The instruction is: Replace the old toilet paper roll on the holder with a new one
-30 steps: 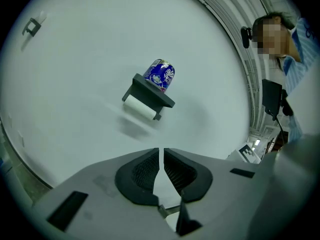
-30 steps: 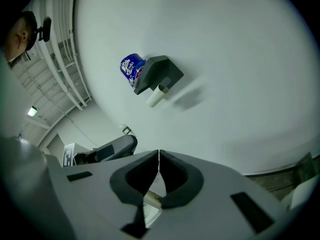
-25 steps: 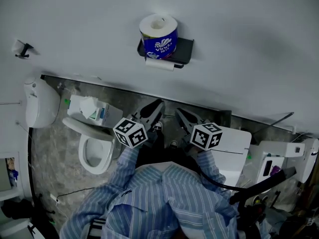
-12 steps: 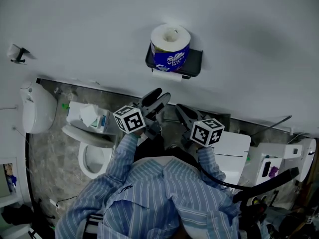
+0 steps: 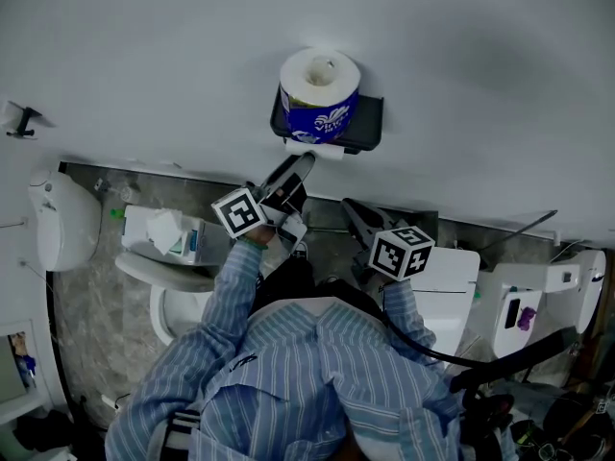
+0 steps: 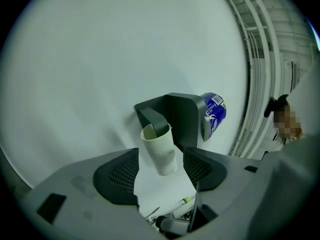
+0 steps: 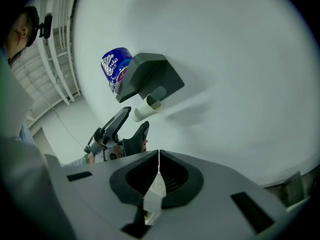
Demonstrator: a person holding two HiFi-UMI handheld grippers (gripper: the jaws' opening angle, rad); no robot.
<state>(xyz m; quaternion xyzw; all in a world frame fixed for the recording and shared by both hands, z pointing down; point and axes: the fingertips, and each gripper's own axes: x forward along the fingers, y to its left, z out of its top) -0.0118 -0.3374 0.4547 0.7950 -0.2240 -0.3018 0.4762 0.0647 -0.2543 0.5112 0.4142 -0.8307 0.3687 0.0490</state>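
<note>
Empty cardboard toilet paper tube hangs on the arm of a dark grey wall holder, just under the holder's shelf.

At the far left of the room, a white toilet stands on a grey stone floor. A tissue pack lies at the back of the toilet.

Next comes the person's left gripper, raised toward the wall just below the holder. Its jaws are opening and spread wide. The tube shows in the gap between them, and neither pad presses on it.

On the holder's shelf, a new toilet paper roll in a blue wrapper stands upright against the wall.

Lower and to the right, the right gripper is clenched, jaws together, apart from the holder.

Both arms wear a blue striped shirt.
</note>
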